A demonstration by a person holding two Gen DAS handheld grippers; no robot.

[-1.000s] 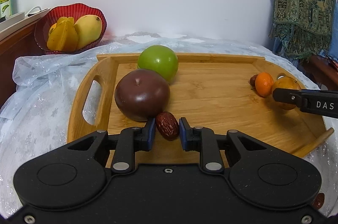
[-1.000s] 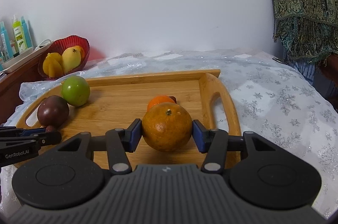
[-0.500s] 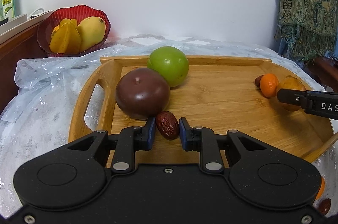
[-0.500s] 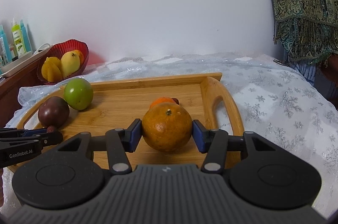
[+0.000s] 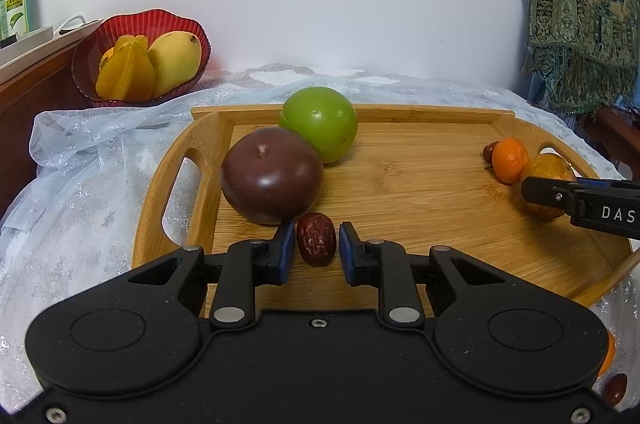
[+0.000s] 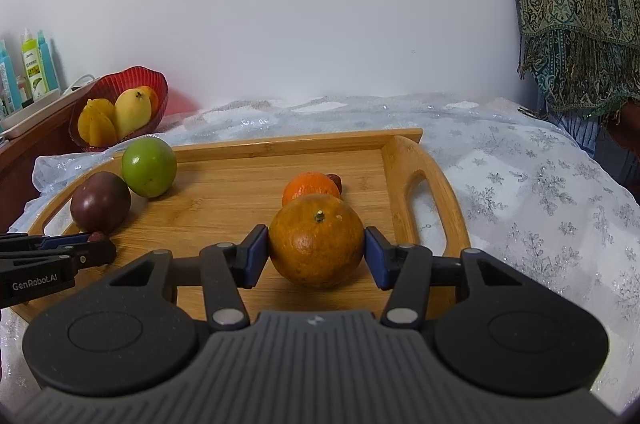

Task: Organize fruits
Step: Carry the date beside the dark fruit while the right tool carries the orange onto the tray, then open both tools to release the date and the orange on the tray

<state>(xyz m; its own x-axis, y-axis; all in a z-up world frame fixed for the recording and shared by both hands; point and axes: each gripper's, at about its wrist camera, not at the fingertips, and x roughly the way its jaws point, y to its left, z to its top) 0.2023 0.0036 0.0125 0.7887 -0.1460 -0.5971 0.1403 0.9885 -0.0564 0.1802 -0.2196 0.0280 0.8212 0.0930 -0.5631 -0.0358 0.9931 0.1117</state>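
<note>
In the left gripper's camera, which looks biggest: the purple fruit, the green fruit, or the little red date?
1. Purple fruit, though it sits nearer the camera than the green one, so it's unsure.
2. Green fruit.
3. Red date, clearly smallest.

Red date [image 5: 316,239]: wrinkled, upright between left gripper [image 5: 313,251] pads, at tray [image 5: 420,184] front.
Brown-orange citrus [image 6: 317,241]: stem up, clamped by right gripper [image 6: 316,255].
Purple fruit [image 5: 272,181]: touching green fruit [image 5: 320,123].

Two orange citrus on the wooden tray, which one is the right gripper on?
The larger, dull brownish-orange one, nearer the camera, between the right gripper pads. The smaller bright orange one sits free just behind it.
</note>
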